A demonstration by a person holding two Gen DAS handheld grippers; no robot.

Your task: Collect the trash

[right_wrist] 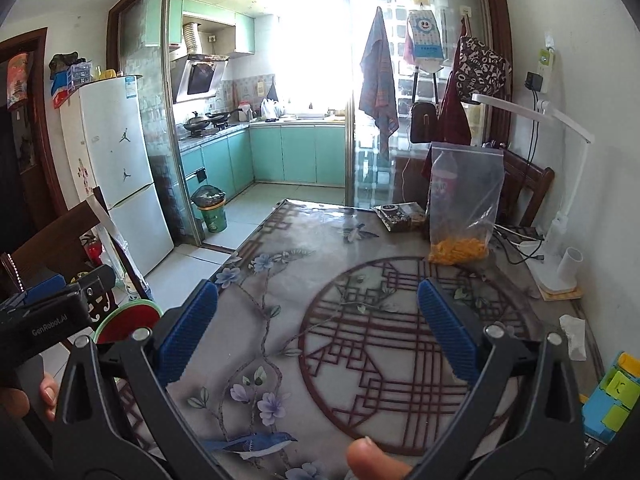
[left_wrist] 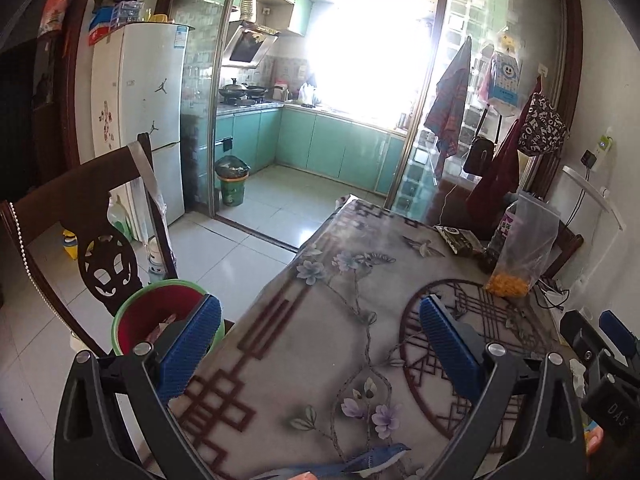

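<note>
My left gripper (left_wrist: 320, 322) is open and empty above the left part of the patterned table (left_wrist: 320, 360). My right gripper (right_wrist: 318, 306) is open and empty above the table's middle (right_wrist: 280, 360). A red bin with a green rim (left_wrist: 156, 316) stands by the table's left edge on the floor, with some scraps inside; it also shows in the right wrist view (right_wrist: 128, 320). A crumpled white tissue (right_wrist: 574, 336) lies at the table's right edge. A clear bag with orange bits (right_wrist: 460, 216) and a dark packet (right_wrist: 400, 216) stand at the far side.
A dark wooden chair (left_wrist: 80, 232) stands left of the table, beside the bin. A white desk lamp (right_wrist: 560, 240) and cables sit at the right wall. A colourful toy (right_wrist: 612, 400) lies at the right edge. A fridge (left_wrist: 148, 120) and the kitchen lie beyond.
</note>
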